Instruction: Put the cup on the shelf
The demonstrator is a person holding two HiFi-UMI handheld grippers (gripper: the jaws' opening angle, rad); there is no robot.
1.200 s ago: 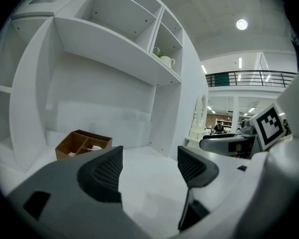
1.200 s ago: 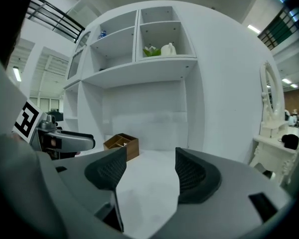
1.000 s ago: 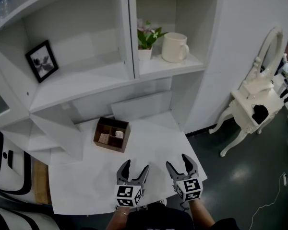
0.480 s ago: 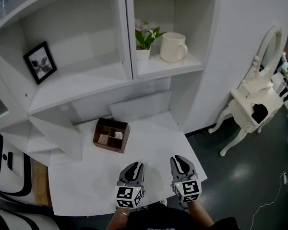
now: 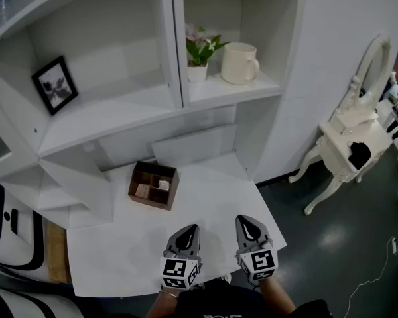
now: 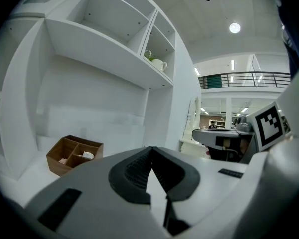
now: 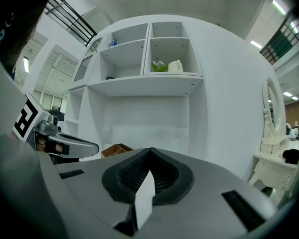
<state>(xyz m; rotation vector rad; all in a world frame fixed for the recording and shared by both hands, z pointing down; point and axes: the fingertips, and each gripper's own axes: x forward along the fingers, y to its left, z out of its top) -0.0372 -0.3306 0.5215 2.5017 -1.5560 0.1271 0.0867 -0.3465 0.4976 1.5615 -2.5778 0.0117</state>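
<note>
A cream cup with a handle stands on the right compartment of the white shelf, beside a small potted plant. The same cup appears small and far off in the left gripper view and in the right gripper view. Both grippers hover low over the near edge of the white table, far below the cup. My left gripper is shut with nothing in it. My right gripper is shut and empty too.
A brown wooden organiser box with small items sits on the table near the wall. A framed picture leans in the left shelf compartment. A white dressing table with a mirror stands on the dark floor to the right.
Both grippers closed their jaws from wide open to fully shut. Their place over the table's near edge has barely shifted.
</note>
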